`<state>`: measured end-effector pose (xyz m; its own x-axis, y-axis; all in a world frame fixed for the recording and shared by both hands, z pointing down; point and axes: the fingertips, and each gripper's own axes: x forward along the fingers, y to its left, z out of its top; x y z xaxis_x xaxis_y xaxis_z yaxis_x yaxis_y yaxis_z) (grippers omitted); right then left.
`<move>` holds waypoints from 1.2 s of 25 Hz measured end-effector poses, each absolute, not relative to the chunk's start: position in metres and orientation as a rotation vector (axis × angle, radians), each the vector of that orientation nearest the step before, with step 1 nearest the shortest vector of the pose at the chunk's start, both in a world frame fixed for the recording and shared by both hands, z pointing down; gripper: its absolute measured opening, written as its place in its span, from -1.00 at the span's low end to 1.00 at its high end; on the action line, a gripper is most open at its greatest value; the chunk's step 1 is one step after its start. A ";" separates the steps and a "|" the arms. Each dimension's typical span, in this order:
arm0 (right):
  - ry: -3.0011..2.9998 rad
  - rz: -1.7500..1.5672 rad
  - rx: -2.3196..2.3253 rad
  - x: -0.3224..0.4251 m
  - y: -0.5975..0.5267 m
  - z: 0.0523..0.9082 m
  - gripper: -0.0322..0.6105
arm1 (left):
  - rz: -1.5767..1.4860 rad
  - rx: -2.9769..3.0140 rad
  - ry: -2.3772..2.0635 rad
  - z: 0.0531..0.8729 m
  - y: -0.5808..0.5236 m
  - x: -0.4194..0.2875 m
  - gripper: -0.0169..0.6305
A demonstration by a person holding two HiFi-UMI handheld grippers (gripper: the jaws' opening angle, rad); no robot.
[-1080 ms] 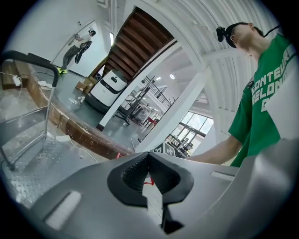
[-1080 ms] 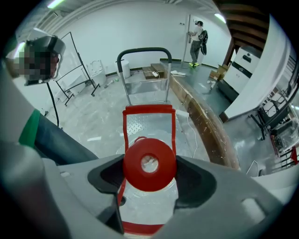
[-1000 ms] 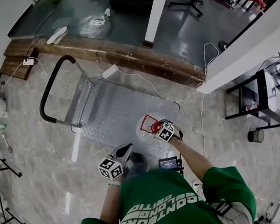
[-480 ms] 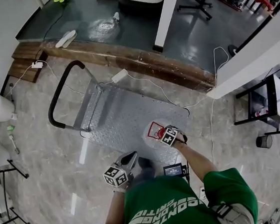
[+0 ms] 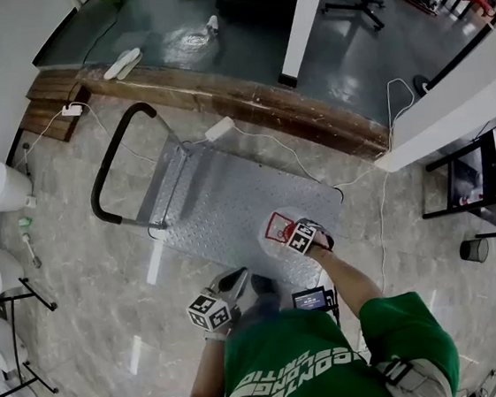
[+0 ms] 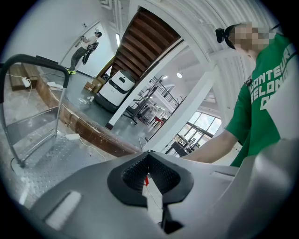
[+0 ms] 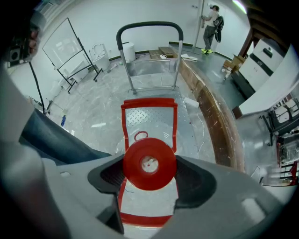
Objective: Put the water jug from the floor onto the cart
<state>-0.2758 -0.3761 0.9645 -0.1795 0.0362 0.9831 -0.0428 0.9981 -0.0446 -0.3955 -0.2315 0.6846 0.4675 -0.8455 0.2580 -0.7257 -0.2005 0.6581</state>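
Right hand-held gripper (image 7: pixel 149 164) clamping round red cap (image 7: pixel 149 161), clear jug (image 5: pixel 275 231), diamond-plate cart (image 5: pixel 230 195), left hand-held gripper (image 6: pixel 148 155) closed

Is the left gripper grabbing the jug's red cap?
No, the red cap sits between the jaws of the right gripper; the jaws of the left gripper are closed on nothing.

The water jug (image 5: pixel 274 227) is over the cart (image 5: pixel 217 201) at its near right corner.

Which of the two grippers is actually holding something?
The right gripper: its jaws clamp the red cap of the water jug. The left gripper has its jaws together with nothing between them.
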 end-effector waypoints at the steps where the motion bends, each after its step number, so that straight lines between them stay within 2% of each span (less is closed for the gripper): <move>1: -1.750 0.072 0.007 -0.277 -0.376 0.965 0.03 | -0.203 1.972 -1.306 0.686 -0.231 -0.396 -0.93; 16: -1.757 0.088 0.073 -0.260 -0.370 0.967 0.04 | -0.191 2.034 -1.279 0.672 -0.240 -0.390 -0.93; 23: -1.872 0.104 0.107 -0.269 -0.367 0.923 0.04 | -0.184 2.075 -1.261 0.667 -0.244 -0.389 -0.93; 30: -1.989 0.085 0.246 -0.239 -0.373 0.865 0.03 | -0.176 2.182 -1.158 0.659 -0.266 -0.366 -0.93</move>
